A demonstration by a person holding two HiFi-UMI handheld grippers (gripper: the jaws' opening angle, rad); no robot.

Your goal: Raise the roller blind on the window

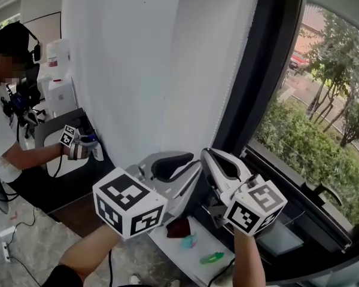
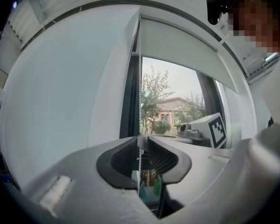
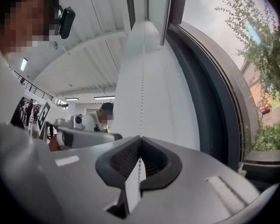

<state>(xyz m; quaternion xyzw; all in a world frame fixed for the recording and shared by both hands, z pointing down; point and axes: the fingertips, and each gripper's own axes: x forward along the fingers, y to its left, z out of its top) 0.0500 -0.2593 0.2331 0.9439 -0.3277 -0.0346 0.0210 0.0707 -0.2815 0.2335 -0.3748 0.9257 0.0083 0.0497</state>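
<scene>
Left gripper [image 1: 188,163]: sitting closest to the camera at lower left, its cube [image 1: 128,202] facing the lens. Jaws pointing up toward the window side.
Left jaws: standing slightly apart in the left gripper view [image 2: 143,139]. The chain [image 2: 139,106] is running through the narrow gap between the tips, and no clamp is showing.
Right gripper [image 1: 208,154]: sitting just beside the left one, nearer the glass, its cube [image 1: 255,207] at lower right.
Right jaws: closing fully in the right gripper view [image 3: 140,138], pinching the chain [image 3: 143,92] where the tips meet. The chain is hanging on below the pinch.
Chain [image 1: 230,85]: hanging along the white edge beside the dark window frame, passing through both grippers.
Blind [image 2: 182,50]: covering only the upper part of the window, with its lower edge sitting high and glass showing beneath.
Window [image 1: 323,100]: showing trees, shrubs and a building outside.
Wall [image 1: 125,64]: white, filling the space left of the chain.
Person [image 1: 3,130]: standing at far left, well apart, holding another gripper.
</scene>
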